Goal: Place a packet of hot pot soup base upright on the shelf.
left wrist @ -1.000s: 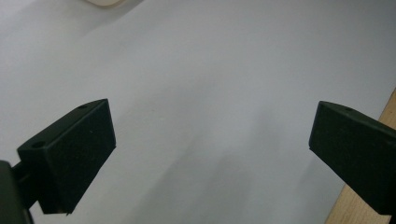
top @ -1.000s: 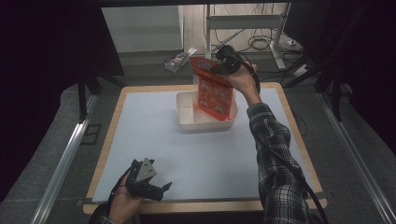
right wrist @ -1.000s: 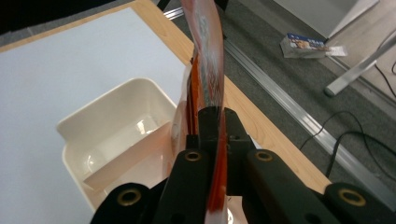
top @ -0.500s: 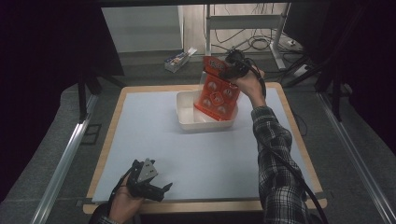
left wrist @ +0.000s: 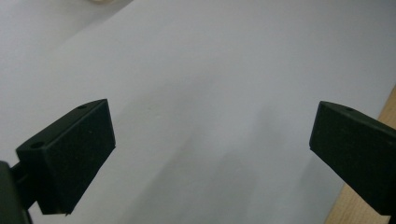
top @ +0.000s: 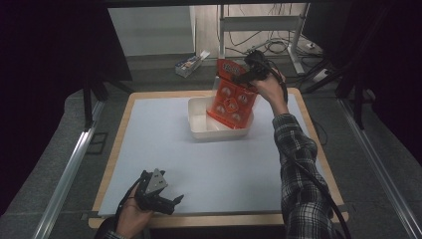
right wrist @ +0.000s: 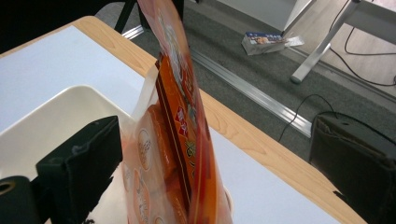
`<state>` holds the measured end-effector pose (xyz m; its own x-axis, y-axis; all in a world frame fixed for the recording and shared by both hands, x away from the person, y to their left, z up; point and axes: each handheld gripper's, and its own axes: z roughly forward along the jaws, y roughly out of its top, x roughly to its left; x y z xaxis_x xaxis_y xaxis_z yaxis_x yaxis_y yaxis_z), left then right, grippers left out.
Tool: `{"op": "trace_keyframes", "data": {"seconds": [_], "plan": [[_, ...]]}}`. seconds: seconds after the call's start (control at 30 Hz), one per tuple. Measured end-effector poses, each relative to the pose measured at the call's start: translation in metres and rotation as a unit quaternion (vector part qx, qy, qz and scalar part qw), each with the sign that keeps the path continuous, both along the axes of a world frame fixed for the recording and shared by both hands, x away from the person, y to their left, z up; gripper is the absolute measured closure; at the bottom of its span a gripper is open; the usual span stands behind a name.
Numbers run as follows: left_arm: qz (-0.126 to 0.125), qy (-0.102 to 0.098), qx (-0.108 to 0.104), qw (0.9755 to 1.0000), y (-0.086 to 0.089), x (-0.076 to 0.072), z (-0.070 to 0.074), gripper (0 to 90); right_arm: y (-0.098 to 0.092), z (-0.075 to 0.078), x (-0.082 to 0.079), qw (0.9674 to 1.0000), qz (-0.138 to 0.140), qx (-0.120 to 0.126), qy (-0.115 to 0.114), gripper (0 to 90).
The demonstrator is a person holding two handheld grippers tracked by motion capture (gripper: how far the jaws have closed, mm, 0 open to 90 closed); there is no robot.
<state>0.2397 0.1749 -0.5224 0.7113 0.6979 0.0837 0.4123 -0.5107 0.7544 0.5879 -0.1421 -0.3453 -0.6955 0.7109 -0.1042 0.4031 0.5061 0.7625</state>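
- Wooden table w/ pale blue-grey mat point(top: 209, 164) on top, nearly bare.
- Shallow white plastic tub point(top: 201, 122) sits at far centre of mat.
- Orange glossy snack bag point(top: 231, 99) stands tilted in tub, bottom inside, top leaning up.
- Right gripper point(top: 247, 74) at bag's top; jaws have just been opening, now wide, bag between them, pads not pressing.
- Left gripper point(top: 171, 201) near mat's front edge, jaws wide apart, holding nothing.

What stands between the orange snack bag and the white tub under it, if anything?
Nothing visible does. The orange snack bag already has its lower end inside the white tub, leaning on the far right part. The right gripper has just been opening; its jaws stand wide on both sides of the bag, their pads off it.
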Motion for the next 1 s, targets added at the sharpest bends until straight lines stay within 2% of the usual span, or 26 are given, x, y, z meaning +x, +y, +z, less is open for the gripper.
{"op": "trace_keyframes", "data": {"seconds": [0.13, 0.37, 0.6, 1.0], "plan": [[-0.003, 0.011, -0.005, 0.9999, 0.000, 0.001, -0.001, 0.0, -0.002, 0.005, -0.004, 1.0000, 0.007, 0.001, -0.006, 2.2], [-0.002, 0.014, -0.012, 0.9998, 0.001, 0.002, -0.001, 0.0, -0.004, 0.012, -0.011, 0.9998, 0.015, 0.004, -0.011, 2.1], [-0.005, -0.006, -0.003, 1.0000, -0.002, 0.000, 0.000, 0.0, -0.009, 0.019, -0.021, 0.9996, 0.021, 0.005, -0.019, 2.1], [0.000, -0.014, 0.000, 0.9999, -0.002, -0.001, 0.001, 0.0, -0.020, 0.023, -0.036, 0.9991, 0.024, 0.022, -0.027, 2.1]]}}
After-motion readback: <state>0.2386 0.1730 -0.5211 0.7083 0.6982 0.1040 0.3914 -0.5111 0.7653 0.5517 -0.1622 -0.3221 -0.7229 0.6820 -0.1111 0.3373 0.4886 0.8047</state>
